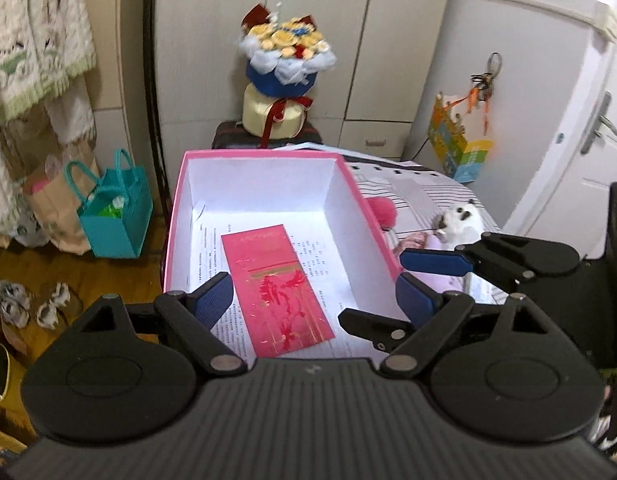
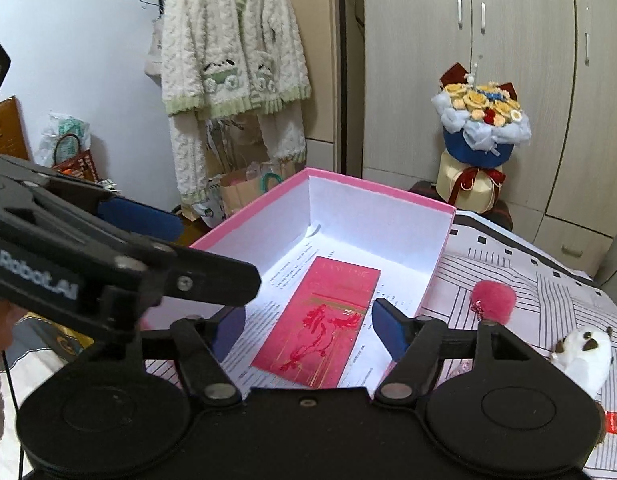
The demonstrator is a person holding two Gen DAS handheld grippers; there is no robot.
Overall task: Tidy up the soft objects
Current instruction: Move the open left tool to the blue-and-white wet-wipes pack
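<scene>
Both grippers hang over the near end of an open pink box (image 1: 264, 200), cameras angled down into it. The left gripper (image 1: 312, 300) has its blue-padded fingers (image 1: 212, 296) spread wide, holding nothing; its left finger sits just inside the box's left wall and its right finger lies over the right wall's rim. Between and just ahead of these fingers a red envelope (image 1: 276, 288) lies flat on printed sheets (image 1: 328, 276) that cover the box floor. To the right of the left gripper's right finger, the right gripper (image 2: 308, 324) enters the left wrist view from the side, one blue pad reaching toward the box's right rim. In the right wrist view its fingers are likewise spread apart and empty, the envelope centred between them, while the left gripper's black linkage crosses in from the left above the box's left wall. The box interior ahead of both finger pairs is white-walled, with bare printed sheet around the envelope. Right of the right gripper's right finger, outside the box on the striped bedcover (image 2: 548, 292), a pink pom-pom (image 2: 493, 296) lies near the box's right wall, and a white plush toy (image 2: 584, 354) lies farther right, well apart from the box. Beyond the box's far wall a flower bouquet (image 1: 286, 60) stands before the wardrobe (image 1: 372, 40). Left of the box, a teal bag (image 1: 116, 216) stands on the wooden floor.
</scene>
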